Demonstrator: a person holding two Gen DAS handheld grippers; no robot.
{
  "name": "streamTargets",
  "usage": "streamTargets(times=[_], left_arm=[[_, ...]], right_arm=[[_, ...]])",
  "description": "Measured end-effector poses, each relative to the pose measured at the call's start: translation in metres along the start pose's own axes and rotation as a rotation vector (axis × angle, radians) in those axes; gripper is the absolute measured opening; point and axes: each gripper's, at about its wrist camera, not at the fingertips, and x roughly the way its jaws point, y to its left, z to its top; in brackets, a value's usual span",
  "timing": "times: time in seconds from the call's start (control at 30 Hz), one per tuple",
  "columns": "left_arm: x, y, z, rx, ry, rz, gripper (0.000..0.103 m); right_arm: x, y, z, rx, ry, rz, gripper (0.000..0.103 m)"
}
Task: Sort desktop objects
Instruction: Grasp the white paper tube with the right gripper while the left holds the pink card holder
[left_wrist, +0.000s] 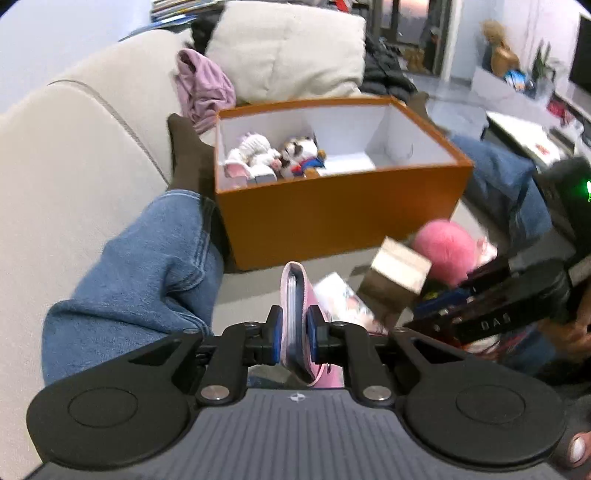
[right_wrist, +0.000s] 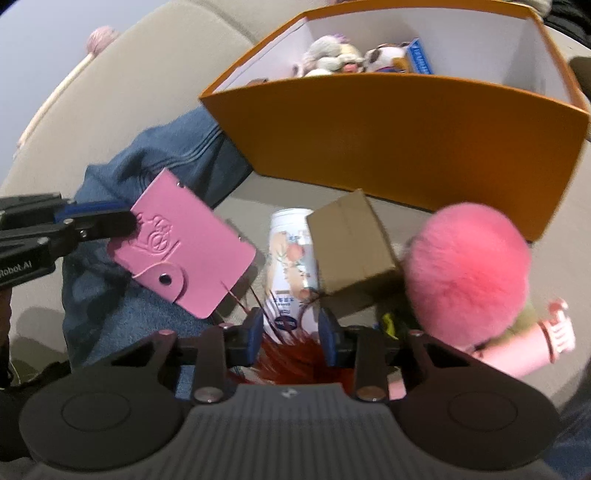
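My left gripper (left_wrist: 294, 334) is shut on a pink card wallet (left_wrist: 295, 306), held edge-on above the sofa; the wallet also shows flat-faced in the right wrist view (right_wrist: 184, 251), held by the left gripper's fingers (right_wrist: 99, 223). An orange box (left_wrist: 332, 214) stands ahead with plush toys (left_wrist: 273, 155) inside; it fills the top of the right wrist view (right_wrist: 388, 125). My right gripper (right_wrist: 293, 328) is partly open over a red-haired toy (right_wrist: 291, 358), its fingers apart and gripping nothing. Ahead of it lie a white packet (right_wrist: 291, 262), a brown cardboard box (right_wrist: 351, 243) and a pink pompom (right_wrist: 469, 262).
A person's jeans-clad leg (left_wrist: 140, 273) lies left of the orange box on the beige sofa (left_wrist: 74, 155). A pink cup-like toy (right_wrist: 517, 343) sits right of my right gripper. A purple cloth (left_wrist: 203, 88) and cushion (left_wrist: 288, 48) lie behind the box.
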Motion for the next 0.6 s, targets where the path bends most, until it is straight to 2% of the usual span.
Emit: streamTargets(times=[0.07,0.13,0.2,0.27,0.4,0.5,0.6], left_arm=[[0.009,0.001,-0.003,-0.020,0.030,-0.038,0.016],[0.020,0.003,-0.009,-0.060,0.081,-0.115,0.018],[0.019,0.003,-0.011,-0.066,0.075,-0.168,0.018],[0.020,0.000,-0.011,-0.057,0.072,-0.170,0.020],[0.021,-0.004,-0.011,-0.042,0.082,-0.151,0.026],[0.027,-0.009,-0.012,-0.021,0.102,-0.128,0.031],[0.036,-0.011,-0.012,-0.028,0.117,-0.123,0.031]], right_arm=[[0.005,0.004,0.001,-0.012,0.012,0.008,0.033],[0.009,0.008,0.001,-0.026,0.025,0.014,0.030],[0.013,0.010,0.000,-0.038,0.039,0.017,0.029],[0.019,0.011,0.000,-0.037,0.059,0.012,0.025],[0.024,0.011,-0.002,-0.046,0.075,-0.031,0.024],[0.021,0.012,0.002,-0.059,0.059,-0.023,0.024],[0.022,0.012,0.008,-0.081,0.028,-0.070,0.025]])
